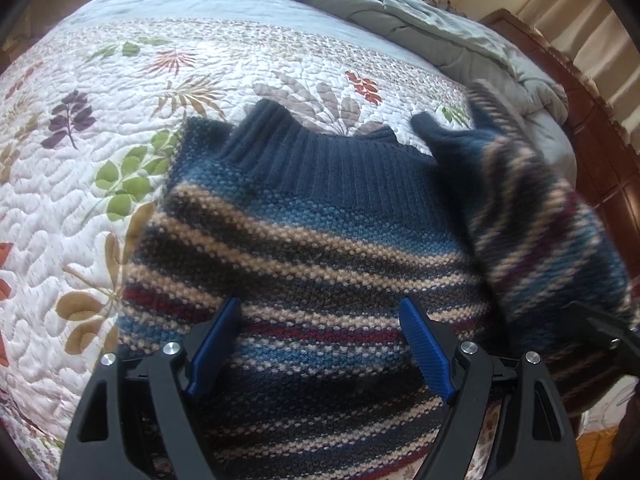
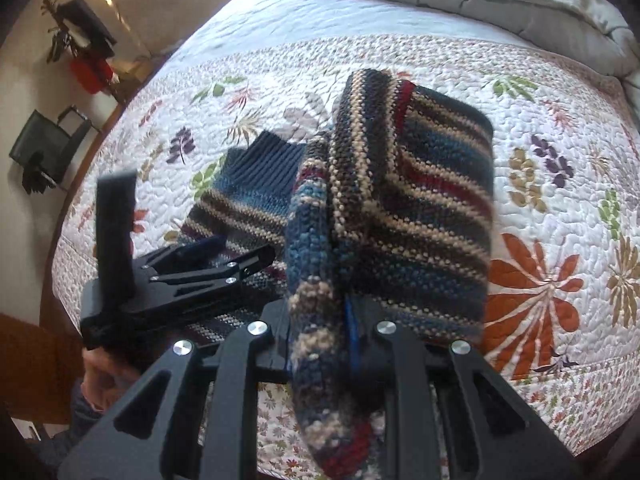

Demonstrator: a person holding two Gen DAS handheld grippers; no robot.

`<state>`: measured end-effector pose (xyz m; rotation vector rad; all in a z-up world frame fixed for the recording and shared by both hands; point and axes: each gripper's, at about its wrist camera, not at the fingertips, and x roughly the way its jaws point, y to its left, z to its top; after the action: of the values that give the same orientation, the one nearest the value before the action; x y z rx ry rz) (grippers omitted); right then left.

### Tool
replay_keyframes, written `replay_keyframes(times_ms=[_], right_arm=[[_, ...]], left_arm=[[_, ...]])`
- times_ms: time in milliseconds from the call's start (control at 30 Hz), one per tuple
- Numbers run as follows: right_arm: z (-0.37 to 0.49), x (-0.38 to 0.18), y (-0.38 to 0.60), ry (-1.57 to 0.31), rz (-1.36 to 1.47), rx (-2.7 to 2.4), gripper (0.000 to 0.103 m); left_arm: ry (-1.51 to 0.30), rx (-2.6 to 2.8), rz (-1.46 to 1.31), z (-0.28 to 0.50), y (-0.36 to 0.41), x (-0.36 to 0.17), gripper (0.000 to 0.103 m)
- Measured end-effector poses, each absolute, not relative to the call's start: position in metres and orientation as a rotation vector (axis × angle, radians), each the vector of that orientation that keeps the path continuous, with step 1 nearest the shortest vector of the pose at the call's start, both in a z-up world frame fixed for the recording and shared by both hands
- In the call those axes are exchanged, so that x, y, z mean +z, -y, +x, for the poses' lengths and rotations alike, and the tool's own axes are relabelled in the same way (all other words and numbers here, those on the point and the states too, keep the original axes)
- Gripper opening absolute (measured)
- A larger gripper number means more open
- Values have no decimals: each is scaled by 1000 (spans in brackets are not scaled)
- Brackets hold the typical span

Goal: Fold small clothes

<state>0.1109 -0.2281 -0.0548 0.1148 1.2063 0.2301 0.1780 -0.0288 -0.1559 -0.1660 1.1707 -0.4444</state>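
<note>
You are partway through the first side fold of the striped knit sweater (image 1: 312, 248), which lies flat on the floral quilt (image 1: 80, 184) of the bed, its ribbed navy collar (image 1: 320, 156) toward twelve o'clock in the left wrist view. Your right tongs (image 2: 348, 320) are clamped on a doubled-up edge of the knit and have that part of the sweater lifted off the quilt; from the left it shows as a blurred striped flap (image 1: 536, 232) at about three o'clock of the sweater's body, so I judge that it is being carried inward. Your left tongs (image 1: 320, 344) stand wide apart just above the lower body of the sweater, gripping nothing; whether the pads (image 1: 428, 352) touch the wool I cannot tell. The next move, as I read it, calls for you to bring the lifted flap across toward nine o'clock and lay it flat over the body with its edge square to the stripes. Use the left tongs to pin the body down if it drags. Only then part the right tongs, or the fold will likely bunch.
</note>
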Motion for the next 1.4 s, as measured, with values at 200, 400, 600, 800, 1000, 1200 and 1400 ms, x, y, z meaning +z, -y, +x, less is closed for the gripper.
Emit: replay_keyframes(times_ms=[200,400,600,800,1000,1200,1400], right_arm=[[113,-79,213,-1239,77,241,21],[114,-90,210,-1250,140,323,37],[105,-76,225,-1255,374,469,45],[79,-56,251,-1195,377,434,45],[65,-64,286,-1179,351,316,44],[58,-64,304,-1169,333,294,44],[55,-67,317,-1146,322,299,44]], left_arm=[[-1132,-368,-64,170,29,-144,81],[-1114,-300,43,169,28,-143,81],[-1112,-319,-9,168,20,-141,81],[-1062,-332,-130,168,0,-117,80],[-1095,-512,-228,168,33,-95,79],[-1187,-578,-227,178,84,-100,79],[-1306,-617,-256,184,112,-133,62]])
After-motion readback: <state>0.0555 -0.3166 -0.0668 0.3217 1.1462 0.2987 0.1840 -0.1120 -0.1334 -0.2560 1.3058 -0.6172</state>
